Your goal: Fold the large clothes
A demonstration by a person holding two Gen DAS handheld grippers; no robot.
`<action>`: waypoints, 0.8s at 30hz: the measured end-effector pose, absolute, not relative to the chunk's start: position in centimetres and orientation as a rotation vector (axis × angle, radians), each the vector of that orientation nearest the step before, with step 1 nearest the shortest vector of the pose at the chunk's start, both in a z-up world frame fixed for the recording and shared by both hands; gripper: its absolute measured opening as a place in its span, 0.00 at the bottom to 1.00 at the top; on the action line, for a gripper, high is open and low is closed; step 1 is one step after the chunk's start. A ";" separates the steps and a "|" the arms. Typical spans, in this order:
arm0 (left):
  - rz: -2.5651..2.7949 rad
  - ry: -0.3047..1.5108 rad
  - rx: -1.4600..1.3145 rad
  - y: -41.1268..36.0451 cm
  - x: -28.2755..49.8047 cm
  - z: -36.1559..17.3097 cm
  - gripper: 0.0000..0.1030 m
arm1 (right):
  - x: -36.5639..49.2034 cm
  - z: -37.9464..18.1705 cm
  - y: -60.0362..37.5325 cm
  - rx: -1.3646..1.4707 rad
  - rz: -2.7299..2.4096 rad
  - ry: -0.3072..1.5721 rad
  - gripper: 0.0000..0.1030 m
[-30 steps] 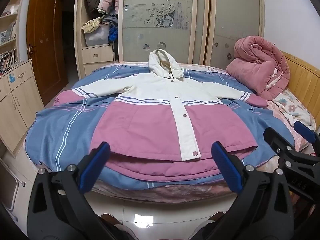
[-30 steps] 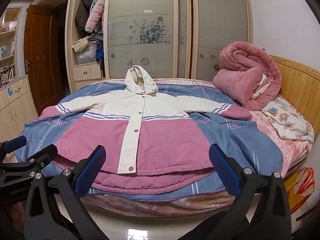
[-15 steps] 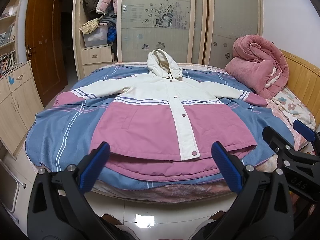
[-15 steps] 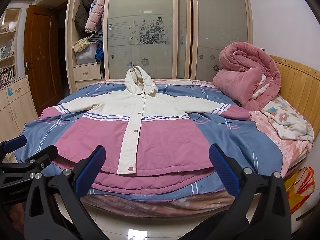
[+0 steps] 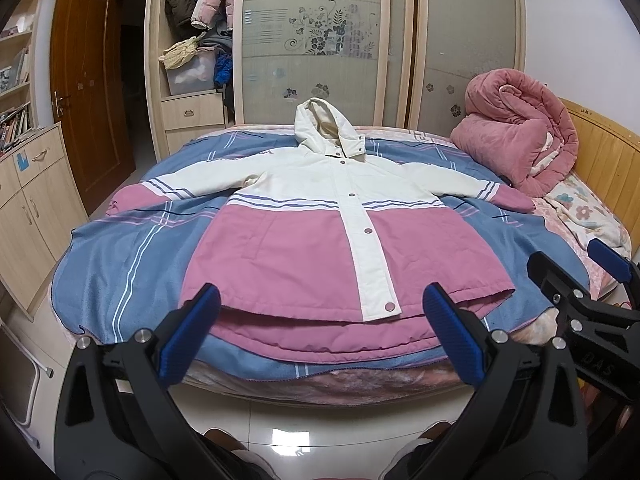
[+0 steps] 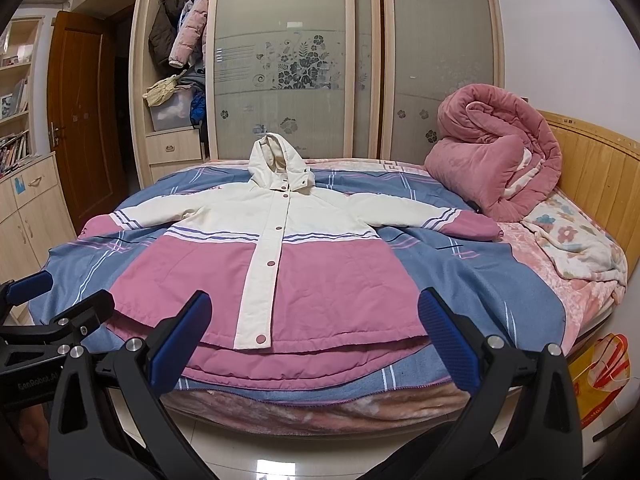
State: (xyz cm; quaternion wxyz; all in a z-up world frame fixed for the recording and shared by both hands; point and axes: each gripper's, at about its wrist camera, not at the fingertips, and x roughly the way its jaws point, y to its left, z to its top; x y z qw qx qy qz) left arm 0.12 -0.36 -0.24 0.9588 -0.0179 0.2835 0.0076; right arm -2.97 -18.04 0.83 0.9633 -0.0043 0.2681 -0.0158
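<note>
I'm looking into a home bedroom: a bed (image 6: pixel 520 292) with a wooden headboard (image 6: pixel 596 168), a rolled pink quilt (image 6: pixel 496 156), a sliding-door wardrobe (image 6: pixel 288 60) (coats hanging inside) and a bookshelf (image 5: pixel 14 92).

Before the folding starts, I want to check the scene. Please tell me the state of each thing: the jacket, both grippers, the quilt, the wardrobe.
Jacket: spread flat on the bed, front up, snapped shut, sleeves out, unfolded.
Left gripper: open, empty.
Right gripper: open, empty.
Pink quilt: rolled up by the headboard.
Wardrobe sliding doors: leftmost section uncovered.
</note>
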 end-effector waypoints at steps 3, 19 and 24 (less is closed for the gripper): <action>0.014 0.576 -0.035 -0.4 0.1 -0.2 0.98 | -3.1 1.0 -17.9 -0.012 -0.030 0.541 0.99; 0.011 0.582 -0.034 -0.2 0.1 -0.3 0.98 | -3.2 1.1 -17.9 -0.007 -0.031 0.545 0.99; 0.010 0.586 -0.033 -0.2 0.2 -0.4 0.98 | -2.9 0.9 -17.9 -0.011 -0.029 0.551 0.99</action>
